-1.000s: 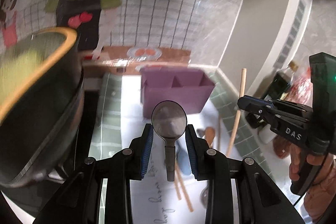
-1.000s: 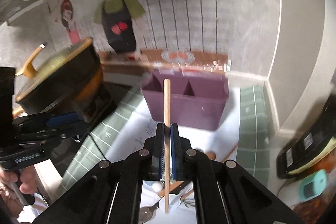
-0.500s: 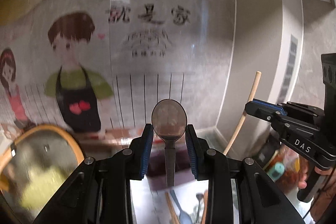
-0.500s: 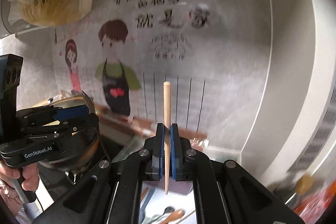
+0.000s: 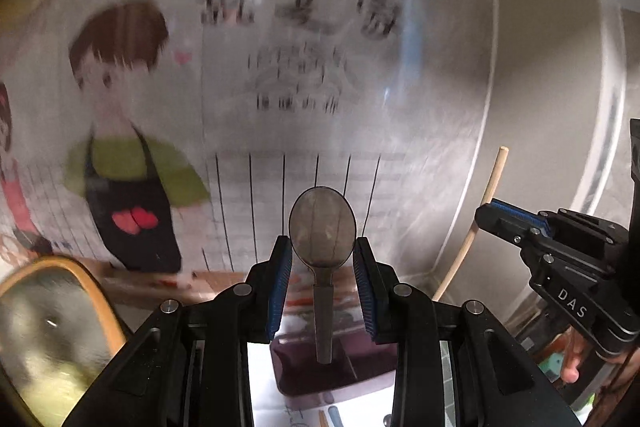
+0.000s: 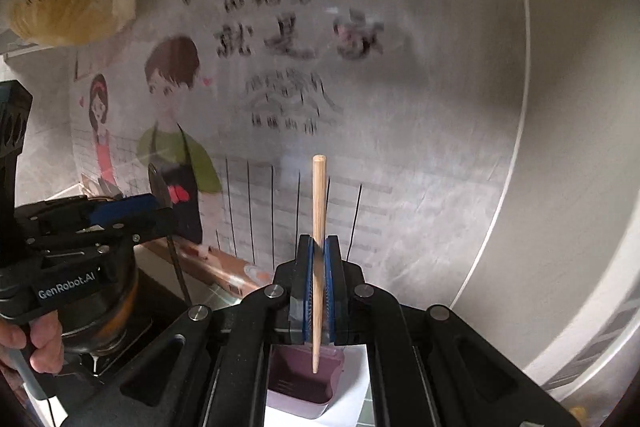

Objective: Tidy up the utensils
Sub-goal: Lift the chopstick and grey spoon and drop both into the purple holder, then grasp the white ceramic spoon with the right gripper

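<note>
Utensils first: big cartoon poster [image 6: 248, 99] fills the far wall, pot [image 5: 52, 327] sits near left. Purple bin [image 6: 304, 383] is down on the counter [image 6: 348, 403], right below both grippers. Left gripper [image 5: 322, 267] has its jaws partly open, clamped on a metal spoon [image 5: 322, 233], bowl up. Right gripper [image 6: 319, 291] has its jaws pinched tight on a chopstick [image 6: 319, 195], standing upright.

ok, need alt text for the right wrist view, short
The right gripper is shut on a wooden chopstick that stands nearly upright, its lower tip over a purple utensil box below. At left, the left gripper holds a spoon seen edge-on, in front of a wall poster with cartoon figures.
</note>
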A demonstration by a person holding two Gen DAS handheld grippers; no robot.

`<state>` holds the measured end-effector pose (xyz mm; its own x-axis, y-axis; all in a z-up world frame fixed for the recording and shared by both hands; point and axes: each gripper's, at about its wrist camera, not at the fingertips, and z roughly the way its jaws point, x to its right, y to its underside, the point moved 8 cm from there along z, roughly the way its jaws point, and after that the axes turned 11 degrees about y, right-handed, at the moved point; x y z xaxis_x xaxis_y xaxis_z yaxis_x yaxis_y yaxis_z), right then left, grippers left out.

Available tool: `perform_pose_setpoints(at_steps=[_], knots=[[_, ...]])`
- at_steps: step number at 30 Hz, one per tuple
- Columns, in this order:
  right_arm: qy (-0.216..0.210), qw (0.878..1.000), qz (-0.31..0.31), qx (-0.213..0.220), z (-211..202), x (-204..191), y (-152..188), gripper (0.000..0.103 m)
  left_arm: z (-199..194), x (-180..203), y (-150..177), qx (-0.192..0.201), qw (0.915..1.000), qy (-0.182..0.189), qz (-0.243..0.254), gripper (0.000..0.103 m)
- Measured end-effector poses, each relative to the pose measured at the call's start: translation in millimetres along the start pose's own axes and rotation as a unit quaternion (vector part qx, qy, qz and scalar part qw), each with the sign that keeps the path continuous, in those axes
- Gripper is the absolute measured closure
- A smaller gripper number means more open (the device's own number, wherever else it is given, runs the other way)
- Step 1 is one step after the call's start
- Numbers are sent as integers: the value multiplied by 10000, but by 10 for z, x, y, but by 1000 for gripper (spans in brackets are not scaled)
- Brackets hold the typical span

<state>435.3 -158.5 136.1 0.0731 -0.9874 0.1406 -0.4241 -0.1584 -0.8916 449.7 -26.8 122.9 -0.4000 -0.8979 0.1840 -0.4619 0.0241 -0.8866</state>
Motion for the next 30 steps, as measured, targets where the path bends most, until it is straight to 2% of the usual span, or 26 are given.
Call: perform_pose_setpoints(at_steps=[4, 8, 12, 16, 20, 22, 23, 24, 27, 30], knots=[[-42, 9993, 24, -368, 365, -33, 328, 98, 408, -189, 310, -287, 9993, -22, -259, 71], [-172, 9966, 138, -799, 666, -66, 679, 98, 810, -340, 700, -798, 9959, -57, -429, 71], [-295, 9916, 277, -1231, 904, -89, 1026, 98, 1049, -438, 1048, -1207, 9903, -29, -682, 70], [-428, 9862, 396, -1550, 1042, -112, 1268, 98, 1200, -475, 1348, -1520, 9858, -70, -708, 70], [-569, 9806, 542, -1795, 1068, -103, 1431, 98, 1173, -483, 1453, -1602, 9835, 0, -834, 69], [-586, 9793, 590, -1848, 1024, -96, 1488, 98, 1114, -471, 1450, -1565, 9839, 39, -861, 61], [-568, 9793, 585, -1854, 1009, -101, 1500, 98, 1081, -461, 1442, -1557, 9844, 10, -820, 53], [-558, 9793, 577, -1860, 966, -100, 1522, 96, 1033, -442, 1434, -1528, 9854, -35, -744, 50], [-546, 9789, 574, -1883, 816, -102, 1591, 95, 812, -390, 1413, -1425, 9880, -110, -582, 50], [-518, 9777, 587, -1948, 676, -114, 1699, 90, 607, -393, 1470, -1383, 9880, -102, -684, 48]])
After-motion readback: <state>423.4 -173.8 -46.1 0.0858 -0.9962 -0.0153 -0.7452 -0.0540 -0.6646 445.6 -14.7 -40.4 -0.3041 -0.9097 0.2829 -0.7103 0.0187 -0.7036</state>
